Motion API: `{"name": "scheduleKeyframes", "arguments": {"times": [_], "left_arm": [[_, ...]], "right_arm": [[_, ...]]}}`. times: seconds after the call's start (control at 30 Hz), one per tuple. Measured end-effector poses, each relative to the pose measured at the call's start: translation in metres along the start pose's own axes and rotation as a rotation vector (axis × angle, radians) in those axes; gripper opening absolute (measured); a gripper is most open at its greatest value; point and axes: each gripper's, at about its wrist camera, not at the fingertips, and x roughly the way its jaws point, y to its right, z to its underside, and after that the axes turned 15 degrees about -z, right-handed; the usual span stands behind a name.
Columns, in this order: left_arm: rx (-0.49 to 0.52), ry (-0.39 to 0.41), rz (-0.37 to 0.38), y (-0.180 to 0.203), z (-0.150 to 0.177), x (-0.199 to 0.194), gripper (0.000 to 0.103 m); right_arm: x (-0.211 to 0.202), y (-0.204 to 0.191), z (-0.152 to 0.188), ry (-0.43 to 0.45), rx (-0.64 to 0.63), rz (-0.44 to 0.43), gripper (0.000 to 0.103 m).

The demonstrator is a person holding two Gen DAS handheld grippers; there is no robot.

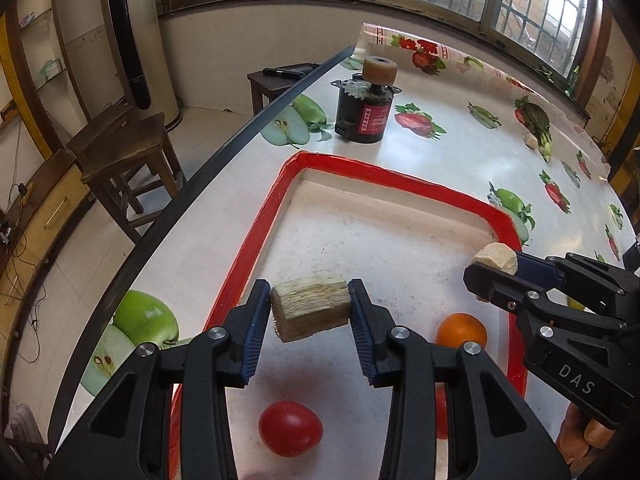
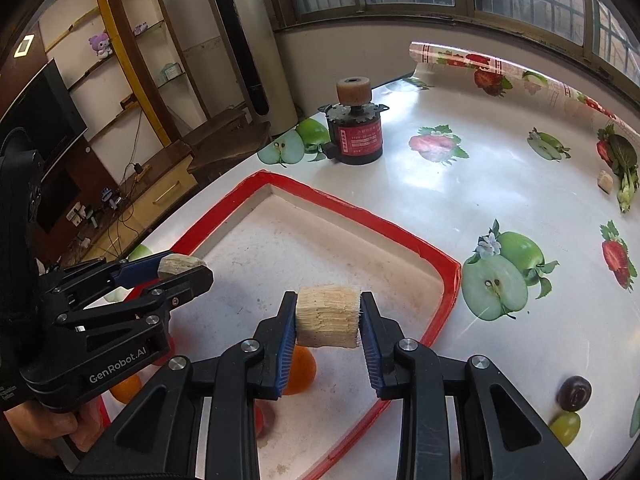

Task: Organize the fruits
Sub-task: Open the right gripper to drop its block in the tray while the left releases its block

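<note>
My left gripper [image 1: 310, 294] is shut on a pale fibrous chunk [image 1: 310, 312] and hangs over the red-rimmed tray [image 1: 360, 168]. At the right of that view my right gripper [image 1: 494, 267] is shut on a second pale chunk [image 1: 494, 258]. In the right wrist view the right gripper [image 2: 328, 300] clamps its chunk [image 2: 328, 320] above the tray [image 2: 360, 210], with the left gripper [image 2: 186, 268] and its chunk [image 2: 180, 264] to the left. A red tomato [image 1: 290, 428] and an orange [image 1: 461, 330] lie in the tray below.
A black motor with a tan wheel [image 2: 356, 136] stands beyond the tray. A dark round fruit [image 2: 575, 391] and a green grape [image 2: 565, 428] lie on the fruit-print tablecloth right of the tray. A small pale piece [image 2: 605, 181] lies far right. Wooden stools [image 1: 120, 152] stand off the table's left edge.
</note>
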Motion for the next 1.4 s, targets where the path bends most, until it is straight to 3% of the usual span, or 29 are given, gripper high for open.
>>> {"name": "scheduleKeyframes", "arguments": {"times": [0.5,0.63,0.7,1.23,1.4], "left_arm": [[0.027,-0.073,-0.018,0.007,0.001,0.026,0.038],[0.015,-0.093,-0.029,0.004,0.0,0.027,0.048],[0.003,-0.1,-0.016,0.002,0.001,0.027,0.048],[0.004,-0.049,0.014,0.007,0.013,-0.015,0.049],[0.024,-0.027,0.033,0.019,0.02,-0.03,0.055]], "right_arm": [[0.026,0.003,-0.001,-0.058,-0.028,0.028,0.034],[0.028,0.005,0.0,-0.071,-0.025,0.023,0.035],[0.026,0.005,0.001,-0.071,-0.027,0.023,0.037],[-0.033,-0.006,0.013,0.009,-0.037,0.016,0.049],[-0.054,-0.002,0.027,0.027,-0.029,0.025,0.053]]}}
